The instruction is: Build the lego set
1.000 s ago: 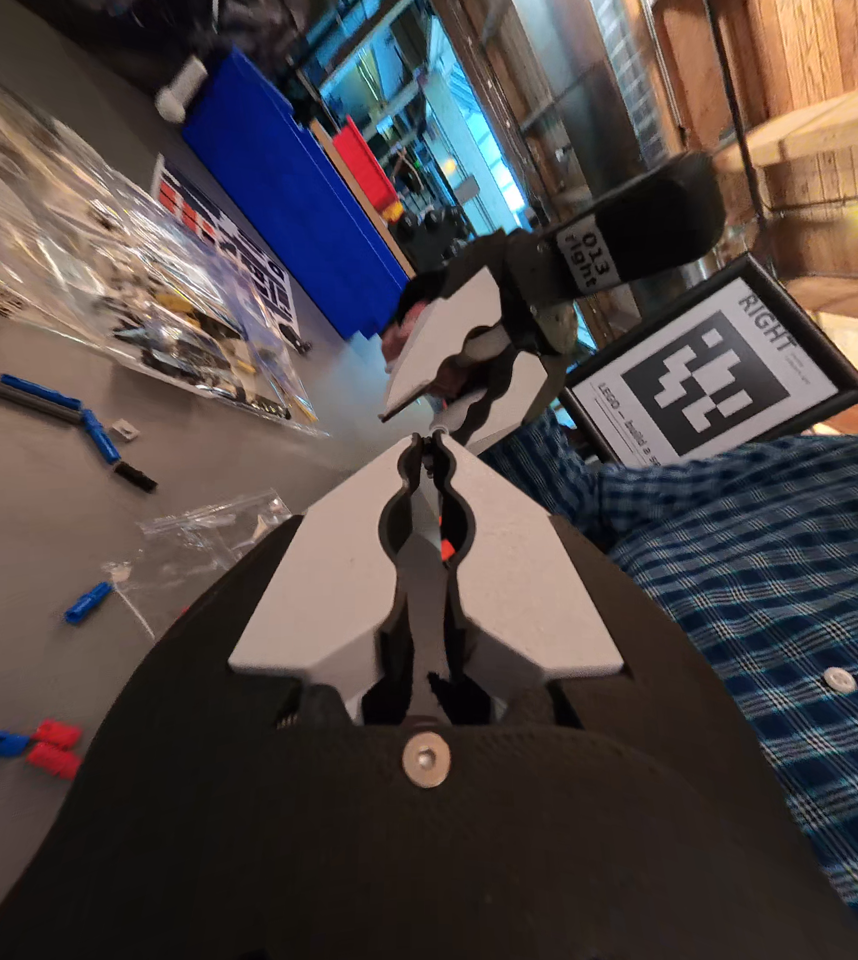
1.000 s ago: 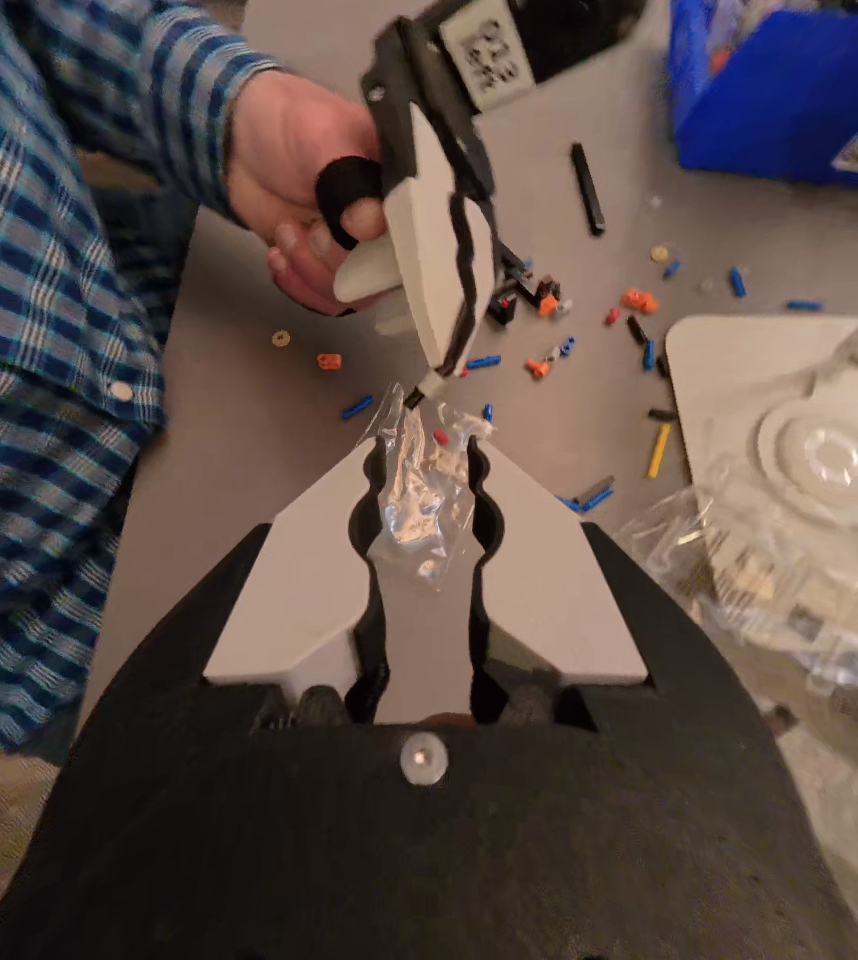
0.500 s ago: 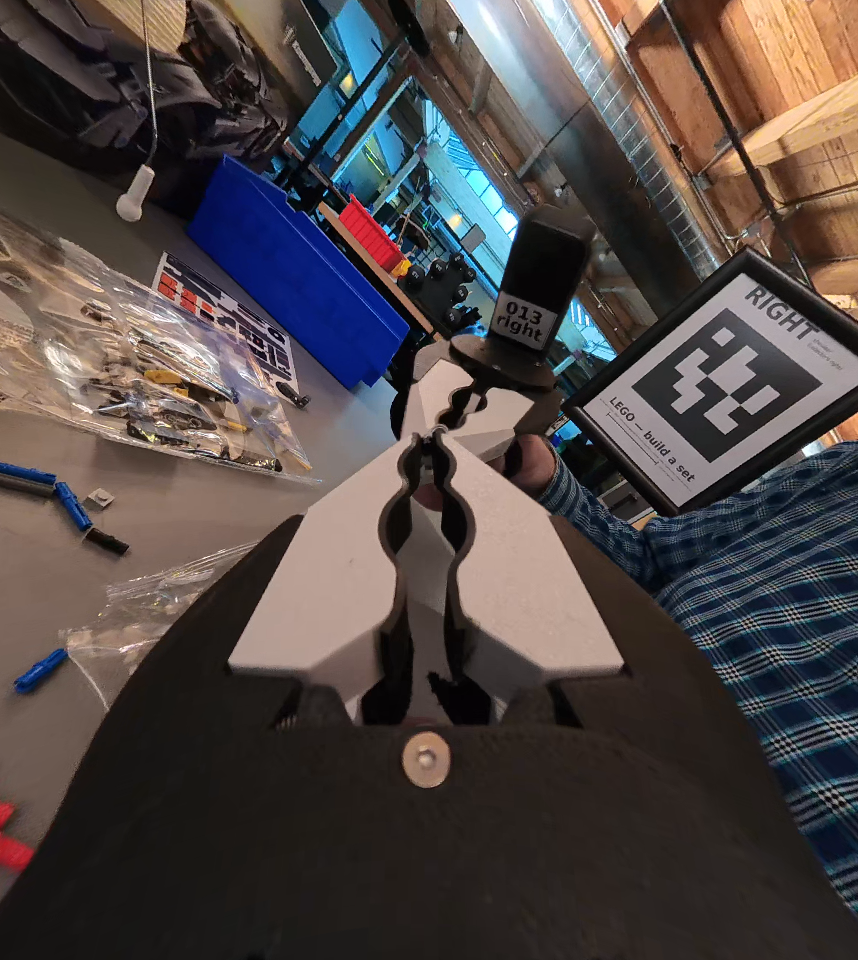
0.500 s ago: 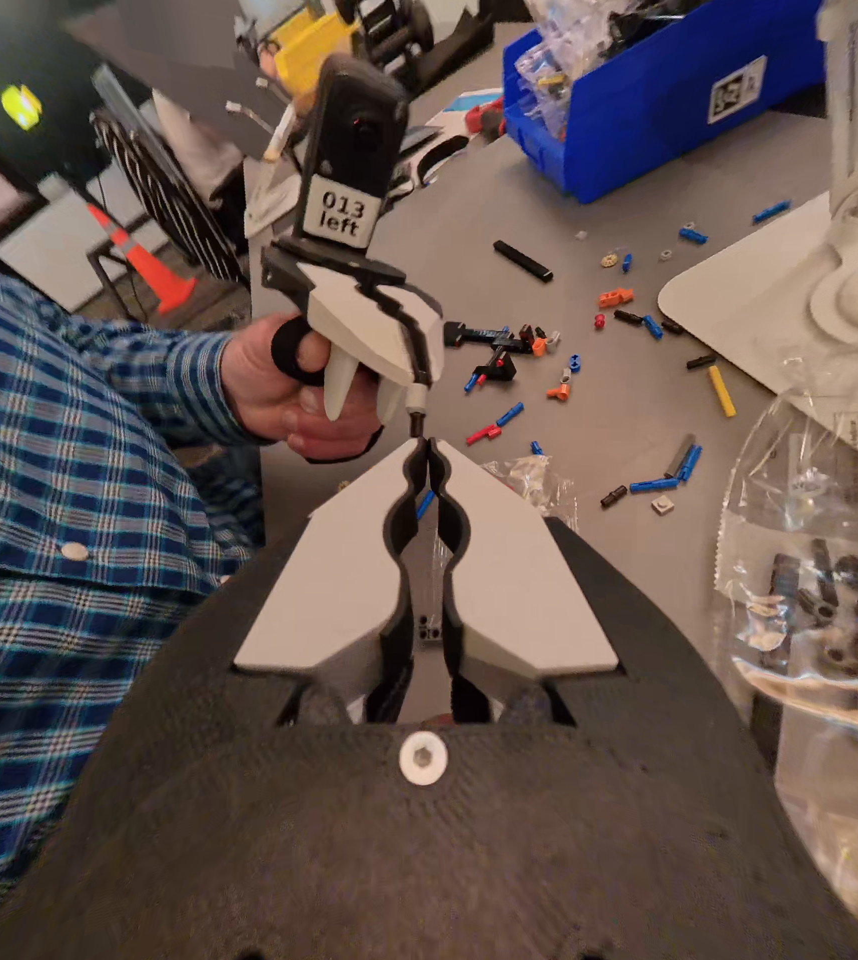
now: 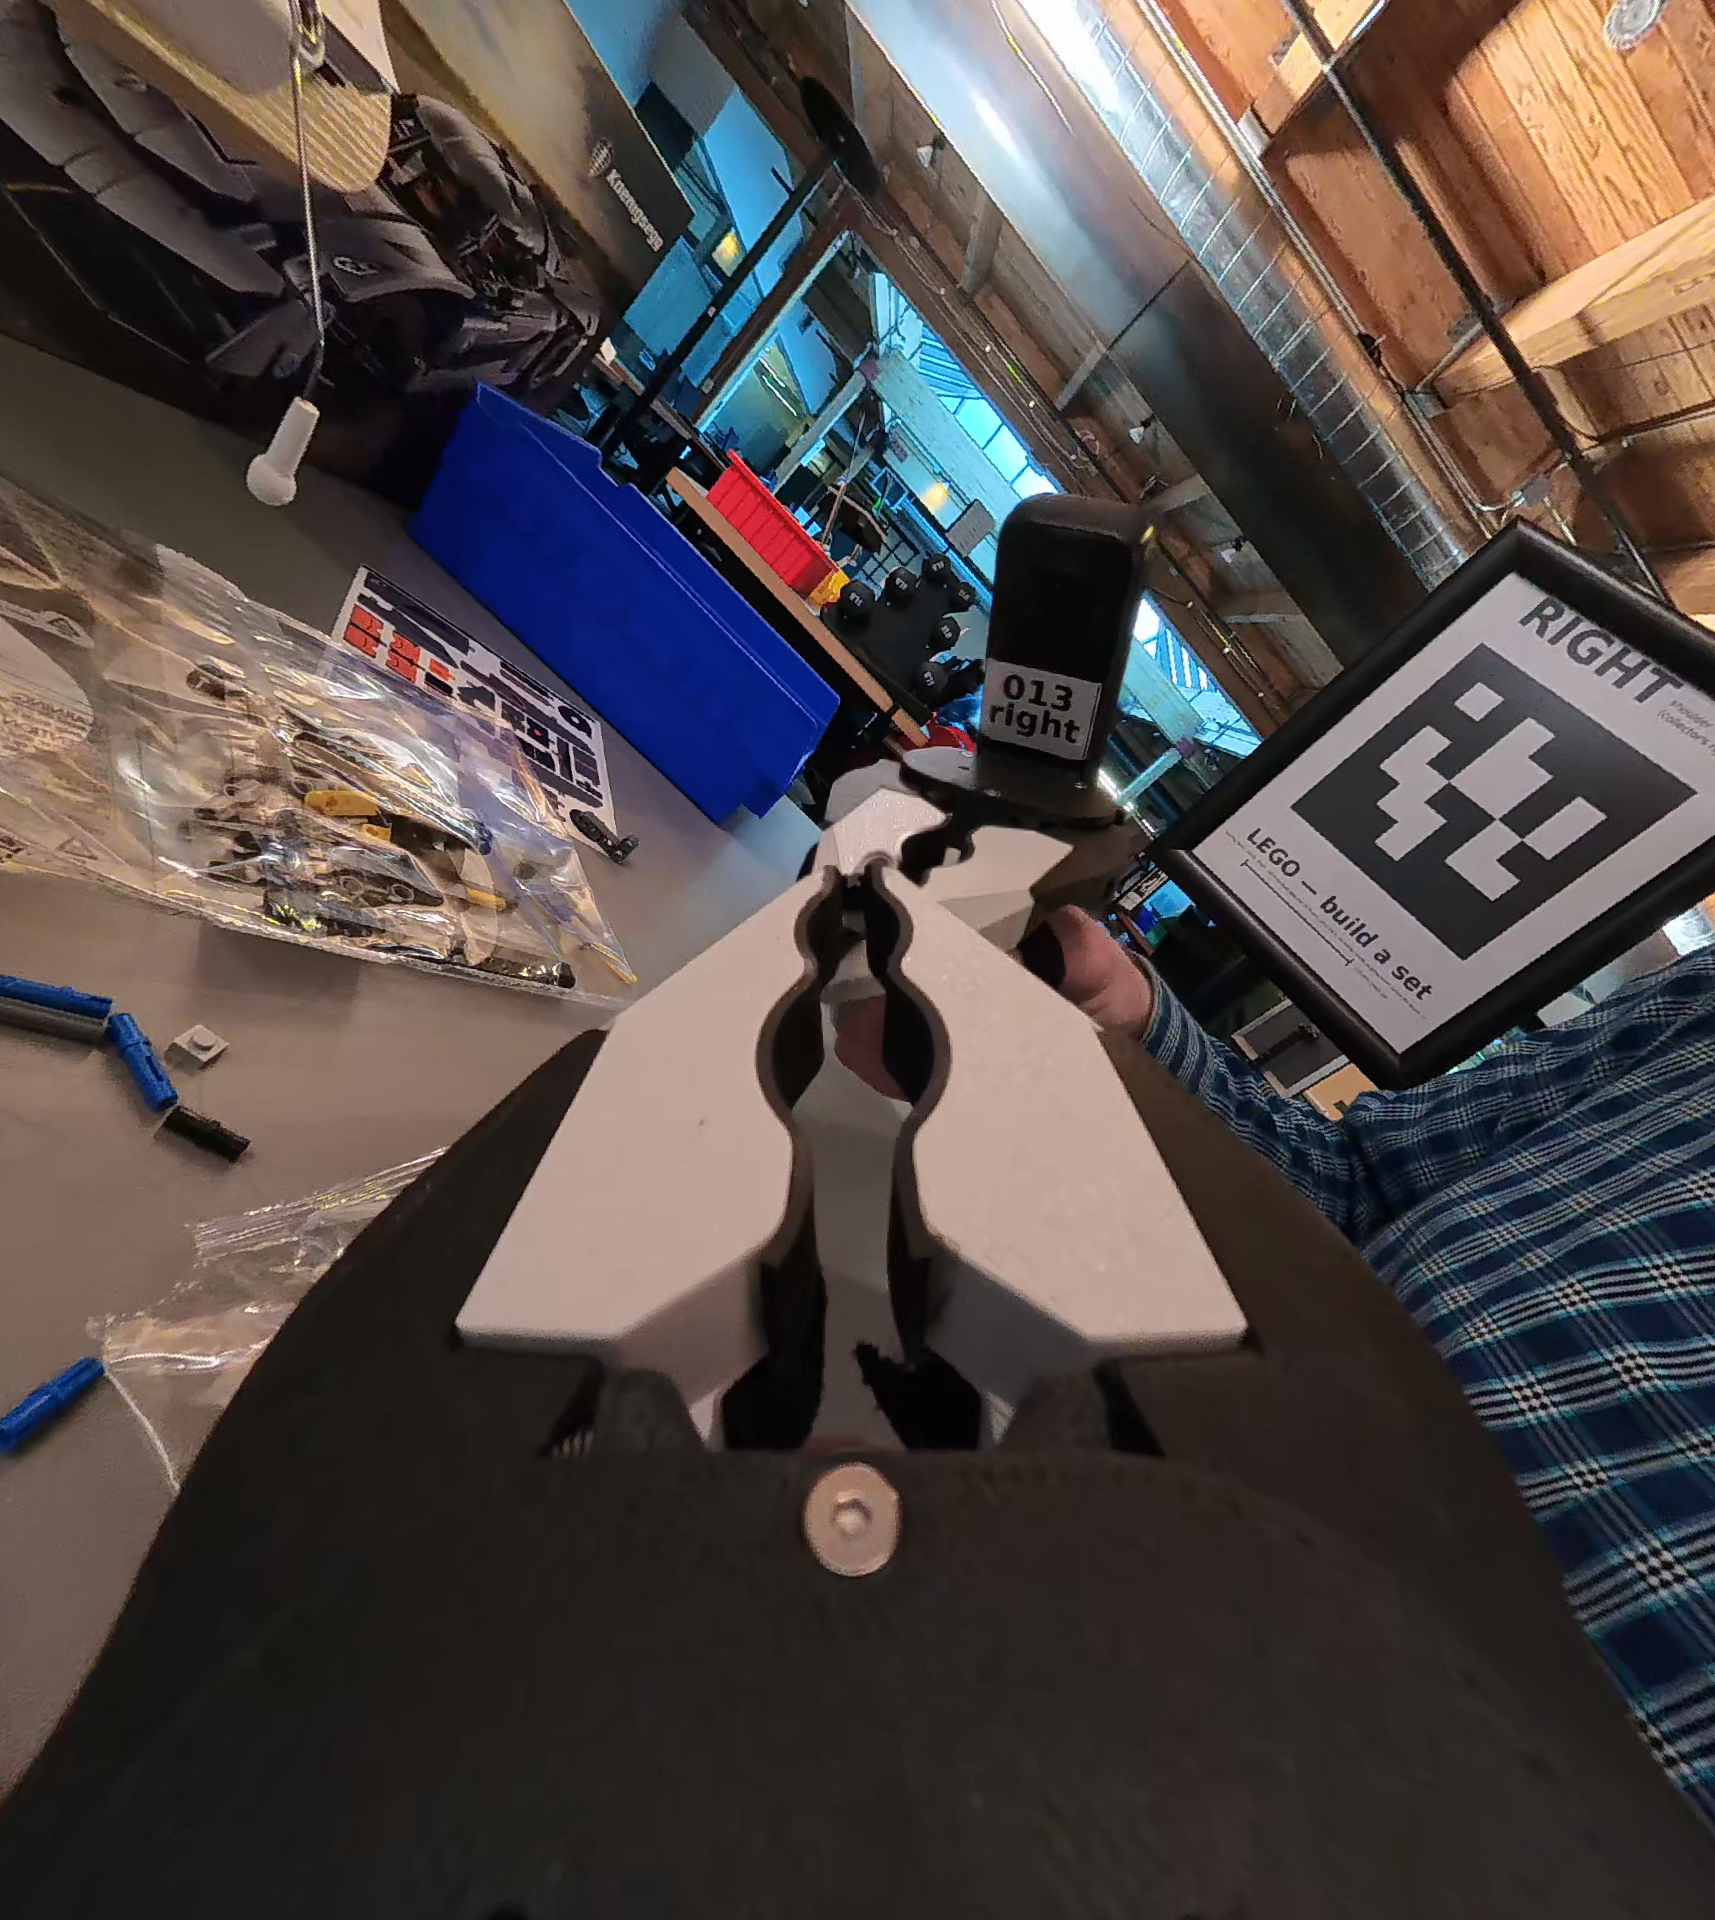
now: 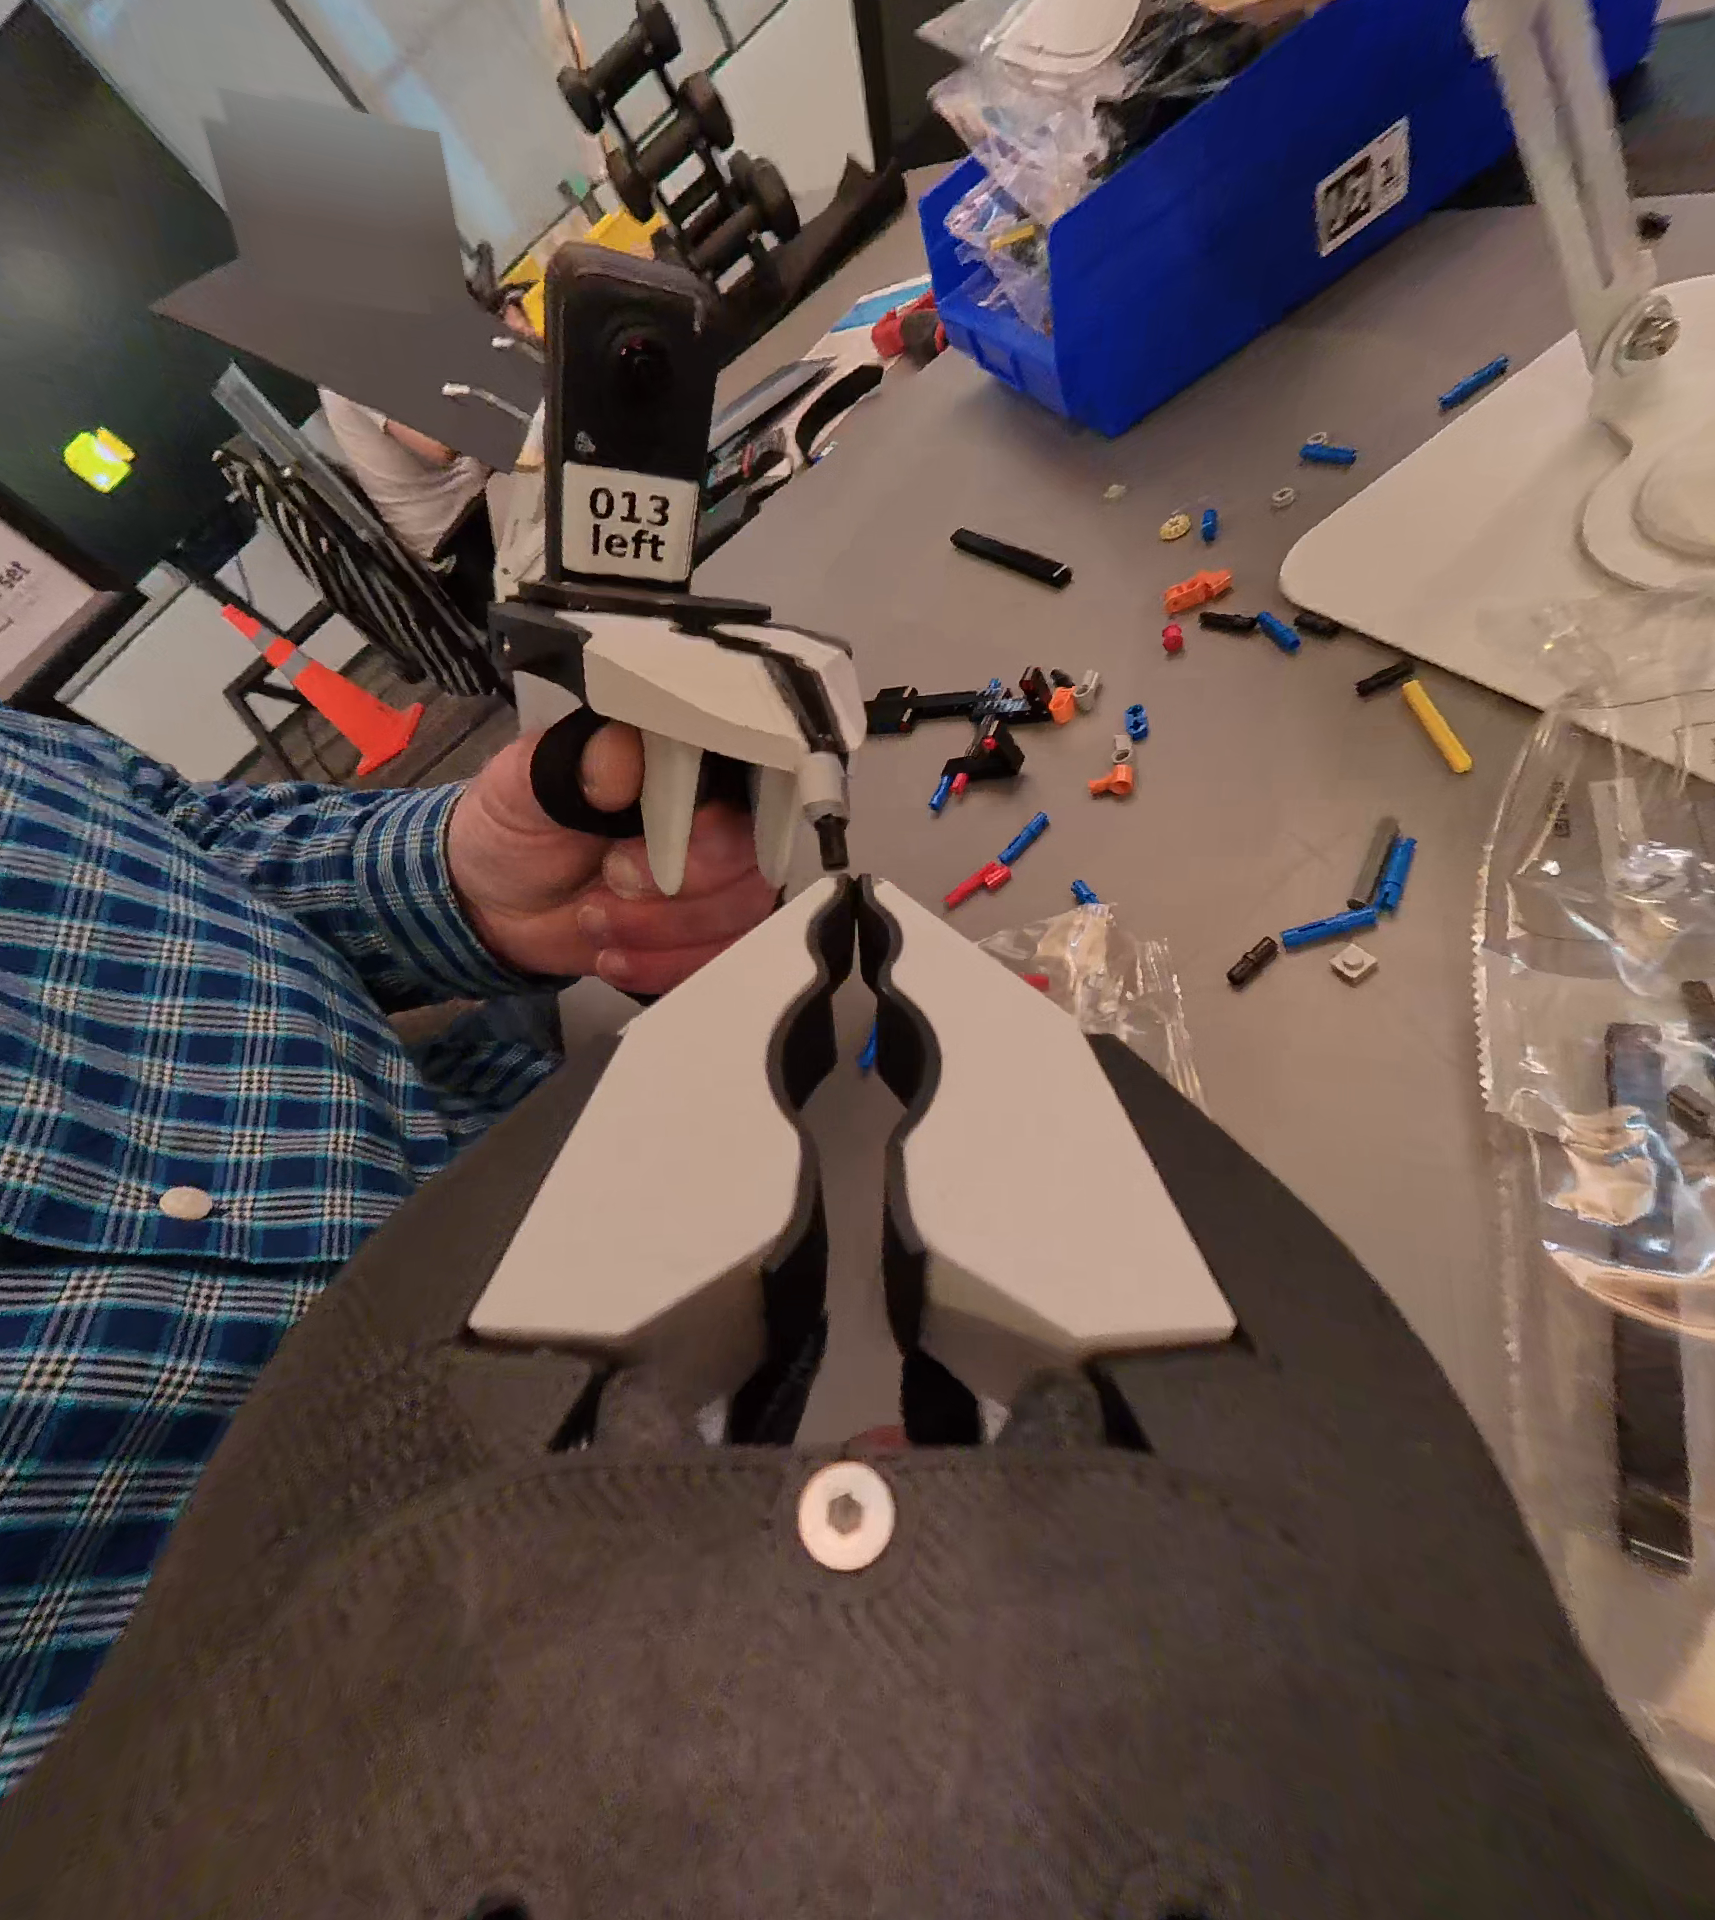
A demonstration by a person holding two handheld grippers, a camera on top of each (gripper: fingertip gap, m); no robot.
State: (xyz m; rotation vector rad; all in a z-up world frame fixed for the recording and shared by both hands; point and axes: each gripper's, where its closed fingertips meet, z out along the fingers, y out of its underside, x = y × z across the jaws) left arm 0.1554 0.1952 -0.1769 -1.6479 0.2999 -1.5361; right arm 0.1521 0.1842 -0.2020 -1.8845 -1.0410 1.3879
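My left gripper (image 5: 853,883) is shut on a small grey and black pin (image 6: 825,805). In the right wrist view it (image 6: 827,769) hangs above the table with the pin pointing down. My right gripper (image 6: 853,891) is shut, and its tips sit right under the pin's black end. I cannot tell if they touch or hold it. In the left wrist view the right gripper (image 5: 920,847) sits just beyond my left tips. A partly built black assembly (image 6: 978,717) lies on the grey table (image 6: 1248,790) behind them.
A small clear bag (image 6: 1092,956) lies by the right gripper. Large bags of parts (image 6: 1663,1091) (image 5: 261,769), a blue bin (image 6: 1248,208) (image 5: 624,613), a white stand base (image 6: 1455,540) and a framed sign (image 5: 1487,800) ring the table. Loose pins are scattered around. Less than 4 cm separates the two grippers' tips.
The right gripper was open around the small clear bag. The bag now lies on the table and the gripper has shut. Both grippers have levelled out, tips meeting.
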